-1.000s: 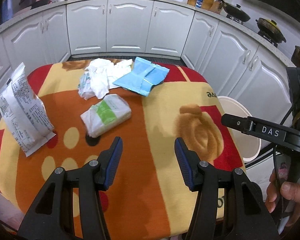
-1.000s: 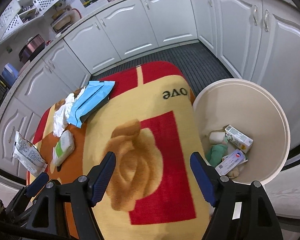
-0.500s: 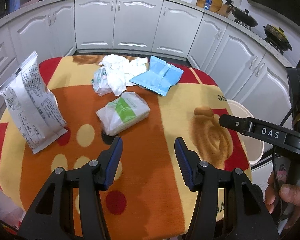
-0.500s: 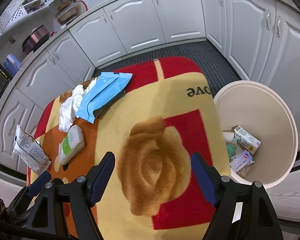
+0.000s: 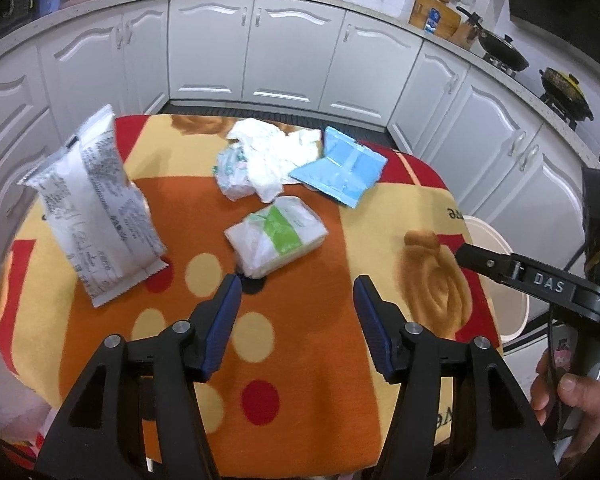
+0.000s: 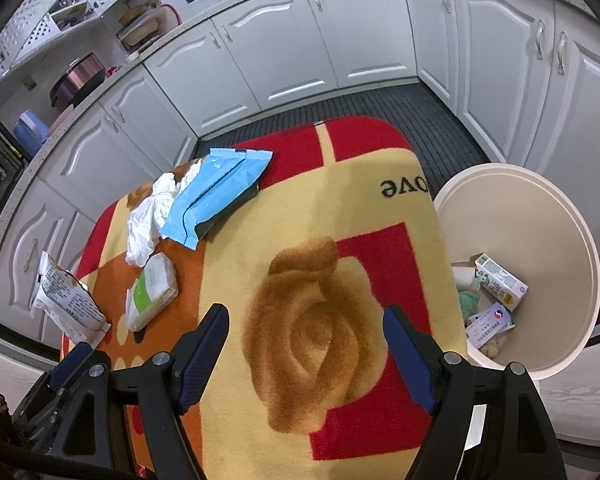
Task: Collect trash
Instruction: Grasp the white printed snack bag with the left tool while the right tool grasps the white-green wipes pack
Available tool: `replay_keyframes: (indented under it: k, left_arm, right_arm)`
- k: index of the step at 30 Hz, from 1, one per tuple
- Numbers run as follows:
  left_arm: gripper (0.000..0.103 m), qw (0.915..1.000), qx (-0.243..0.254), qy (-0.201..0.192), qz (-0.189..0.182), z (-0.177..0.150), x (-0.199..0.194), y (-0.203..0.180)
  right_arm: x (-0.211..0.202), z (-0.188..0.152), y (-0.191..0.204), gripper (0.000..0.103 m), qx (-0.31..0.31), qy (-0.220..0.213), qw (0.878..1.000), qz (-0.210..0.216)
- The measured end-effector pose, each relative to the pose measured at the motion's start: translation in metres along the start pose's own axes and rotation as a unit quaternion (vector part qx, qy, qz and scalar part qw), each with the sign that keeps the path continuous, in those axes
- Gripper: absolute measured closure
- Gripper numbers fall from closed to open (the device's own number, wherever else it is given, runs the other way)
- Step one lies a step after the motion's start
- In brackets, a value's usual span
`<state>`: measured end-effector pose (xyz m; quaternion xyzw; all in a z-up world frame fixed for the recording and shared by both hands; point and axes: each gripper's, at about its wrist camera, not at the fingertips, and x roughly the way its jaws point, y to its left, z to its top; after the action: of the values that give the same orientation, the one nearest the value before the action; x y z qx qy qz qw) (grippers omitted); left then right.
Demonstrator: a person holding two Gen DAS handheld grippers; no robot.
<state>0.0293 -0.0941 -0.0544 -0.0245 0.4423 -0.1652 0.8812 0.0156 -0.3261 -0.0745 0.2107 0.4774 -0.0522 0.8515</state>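
On the patterned table cloth (image 5: 308,360) lie a white and green tissue pack (image 5: 276,236), a crumpled white wrapper pile (image 5: 260,160), a blue packet (image 5: 340,170) and a white printed snack bag (image 5: 94,204). My left gripper (image 5: 298,308) is open and empty, just short of the tissue pack. My right gripper (image 6: 306,344) is open and empty above the cloth's rose pattern; the tissue pack (image 6: 152,292) and the blue packet (image 6: 216,196) lie to its far left. A cream trash bin (image 6: 540,216) beside the table holds several small boxes.
White kitchen cabinets (image 5: 292,60) curve around the table. The right gripper's handle (image 5: 540,284) and the hand on it show at the right in the left wrist view. The bin (image 5: 500,280) stands by the table's right edge.
My left gripper has moved forward toward the tissue pack, which now sits close to the fingertips. My right gripper has shifted left over the table, away from the bin.
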Motion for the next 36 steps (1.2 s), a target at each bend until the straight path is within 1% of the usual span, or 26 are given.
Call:
replay_keyframes:
  k: [4, 9, 11, 12, 14, 15, 18, 21, 23, 27, 29, 33, 34, 36]
  left_arm:
    - [0.046, 0.9998, -0.005, -0.004, 0.018, 0.002, -0.004, 0.014]
    - [0.046, 0.9987, -0.033, -0.013, 0.038, 0.001, -0.017, 0.048]
    - [0.046, 0.9980, -0.044, -0.021, 0.039, 0.001, -0.022, 0.062]
    - [0.045, 0.9974, -0.053, -0.030, 0.037, 0.001, -0.026, 0.073]
    - [0.038, 0.9960, -0.070, -0.043, 0.033, 0.002, -0.031, 0.089]
    - [0.032, 0.9949, -0.081, -0.051, 0.030, 0.002, -0.033, 0.098]
    - [0.027, 0.9904, -0.118, -0.063, 0.032, 0.004, -0.034, 0.126]
    - [0.026, 0.9876, -0.134, -0.065, 0.049, 0.008, -0.027, 0.147]
    - [0.026, 0.9864, -0.142, -0.064, 0.052, 0.012, -0.022, 0.158]
    - [0.026, 0.9848, -0.150, -0.062, 0.063, 0.019, -0.012, 0.166]
    - [0.026, 0.9865, -0.142, -0.062, 0.054, 0.025, -0.006, 0.164]
    - [0.026, 0.9903, -0.120, -0.054, 0.044, 0.035, 0.010, 0.151]
    - [0.026, 0.9913, -0.113, -0.052, 0.042, 0.038, 0.014, 0.147]
    - [0.026, 0.9933, -0.099, -0.047, 0.037, 0.044, 0.021, 0.138]
  right_arm:
    - [-0.003, 0.001, 0.001, 0.025, -0.004, -0.005, 1.000, 0.014]
    - [-0.004, 0.002, 0.011, 0.024, -0.019, -0.006, 0.999, 0.033]
    - [-0.003, 0.003, 0.020, 0.024, -0.031, -0.006, 0.999, 0.044]
    - [-0.003, 0.004, 0.022, 0.024, -0.035, -0.006, 0.998, 0.047]
    - [-0.002, 0.005, 0.032, 0.024, -0.047, -0.006, 0.997, 0.061]
    - [-0.001, 0.005, 0.037, 0.024, -0.053, -0.005, 0.996, 0.068]
    - [0.003, 0.004, 0.053, 0.024, -0.076, 0.003, 0.993, 0.085]
    - [0.016, -0.001, 0.074, 0.024, -0.100, 0.015, 0.990, 0.097]
    - [0.030, -0.004, 0.088, 0.024, -0.109, 0.026, 0.988, 0.103]
    - [0.060, -0.007, 0.112, 0.024, -0.124, 0.049, 0.986, 0.099]
    - [0.070, -0.007, 0.121, 0.024, -0.131, 0.055, 0.985, 0.098]
    - [0.085, -0.005, 0.133, 0.024, -0.143, 0.050, 0.984, 0.091]
    - [0.090, -0.005, 0.137, 0.023, -0.150, 0.049, 0.983, 0.089]
    - [0.095, -0.006, 0.140, 0.017, -0.158, 0.048, 0.982, 0.092]
